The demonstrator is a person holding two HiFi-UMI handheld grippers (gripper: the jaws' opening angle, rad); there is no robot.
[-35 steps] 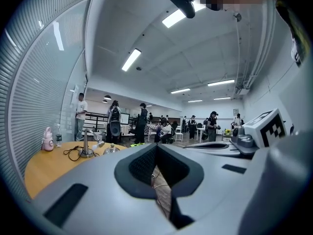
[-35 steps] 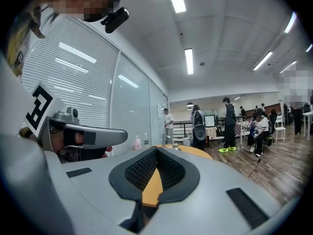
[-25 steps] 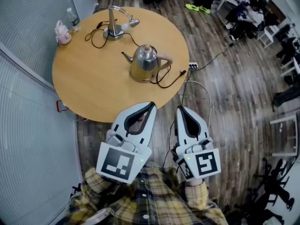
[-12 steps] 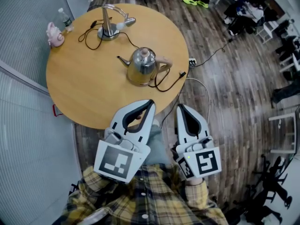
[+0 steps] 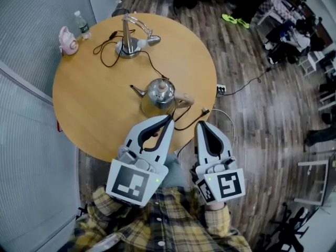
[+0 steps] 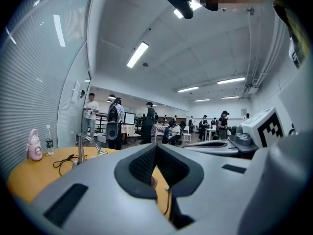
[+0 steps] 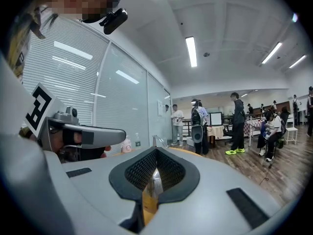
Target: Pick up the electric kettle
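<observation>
Wood planks and a round table fill the head view, with grey blinds along the left side. We hold both grippers side by side at the table's near edge, pointing across it.

Our left gripper is clenched: its tips meet, and the loop-shaped gap behind them holds nothing. In the left gripper view we see only tabletop and a bit of black cord through that gap. Its tip lies over the table, just short of the kettle.

Our right gripper is clenched too, with its tips together and nothing grasped. Its tip sits about at the table's rim, to the right of the kettle. In the right gripper view a sliver of shiny metal shows through the gap.

Neither gripper touches the kettle. It stands upright on the table's near right part, with its spout to the left and its handle to the right in the head view. A black cord loops from it towards the rim.

Well beyond, near the far edge, stands a metal gooseneck lamp. A pink flask and a bottle stand at the far left rim. A power strip lies on the floor right of the table. People stand in the room behind.
</observation>
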